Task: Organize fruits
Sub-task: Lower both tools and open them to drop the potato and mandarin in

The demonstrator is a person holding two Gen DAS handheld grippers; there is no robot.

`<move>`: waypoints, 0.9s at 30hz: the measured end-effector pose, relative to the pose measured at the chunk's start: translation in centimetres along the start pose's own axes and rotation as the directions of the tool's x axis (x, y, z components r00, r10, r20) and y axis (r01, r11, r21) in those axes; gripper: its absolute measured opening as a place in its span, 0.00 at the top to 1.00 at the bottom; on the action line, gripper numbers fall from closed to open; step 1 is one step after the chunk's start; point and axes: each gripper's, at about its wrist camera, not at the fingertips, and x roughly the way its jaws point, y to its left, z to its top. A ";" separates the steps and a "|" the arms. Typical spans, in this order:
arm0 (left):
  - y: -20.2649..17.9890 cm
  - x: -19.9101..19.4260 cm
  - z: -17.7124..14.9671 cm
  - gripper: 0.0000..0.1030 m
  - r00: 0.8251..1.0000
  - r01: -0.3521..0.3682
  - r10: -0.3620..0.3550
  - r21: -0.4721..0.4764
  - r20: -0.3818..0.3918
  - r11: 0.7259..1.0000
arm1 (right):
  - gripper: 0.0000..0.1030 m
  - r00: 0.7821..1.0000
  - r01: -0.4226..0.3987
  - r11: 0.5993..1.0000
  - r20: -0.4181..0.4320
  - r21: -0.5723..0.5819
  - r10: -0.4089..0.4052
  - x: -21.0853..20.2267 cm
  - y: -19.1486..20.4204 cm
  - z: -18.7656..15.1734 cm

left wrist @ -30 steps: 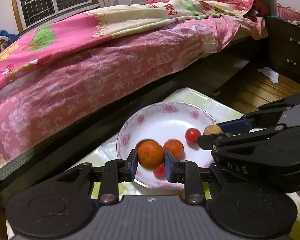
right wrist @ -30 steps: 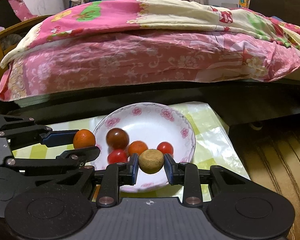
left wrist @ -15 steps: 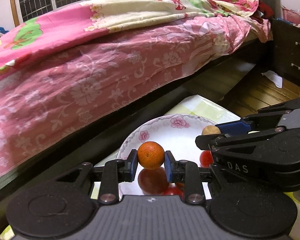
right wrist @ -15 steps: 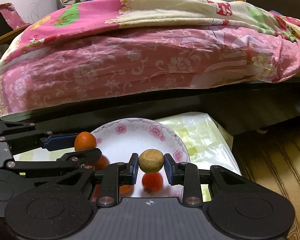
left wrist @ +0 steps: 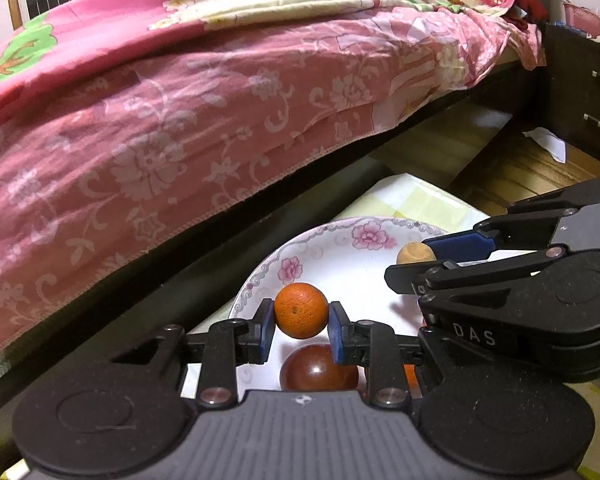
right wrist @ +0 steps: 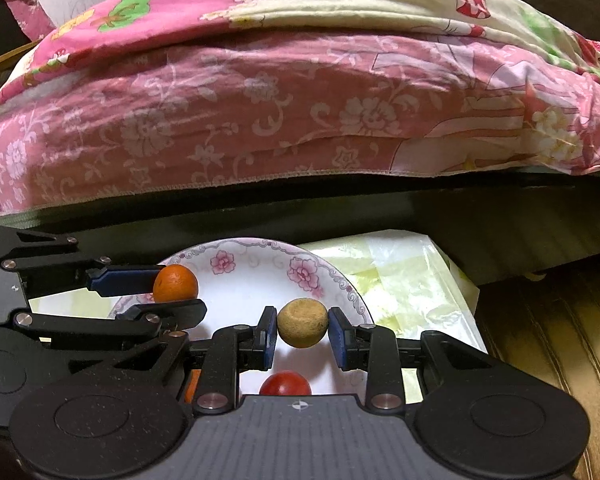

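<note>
Orange (left wrist: pixel 301 310) clamped in left claw (left wrist: pixel 301 322), tan fruit (right wrist: pixel 302 322) in right claw (right wrist: pixel 302 334), above plate (right wrist: pixel 256 276).

A low desk covered in a glossy yellow-and-white checked plastic sheet (right wrist: pixel 412 280) stands beside the bed. On the sheet rests a round white porcelain plate with pink flowers (right wrist: pixel 260 268).
</note>
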 end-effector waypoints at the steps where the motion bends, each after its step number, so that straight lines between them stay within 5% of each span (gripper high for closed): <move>1: 0.0 0.1 -0.1 0.66 1.000 0.001 -0.001 0.000 -0.003 1.000 | 0.74 1.000 -0.002 1.000 -0.004 -0.002 0.002 0.2 0.0 0.0; 27: 0.1 -0.8 -0.1 0.63 0.999 -0.036 0.036 0.002 0.024 0.999 | 0.70 1.000 0.002 1.000 0.018 -0.010 -0.002 0.1 0.3 0.0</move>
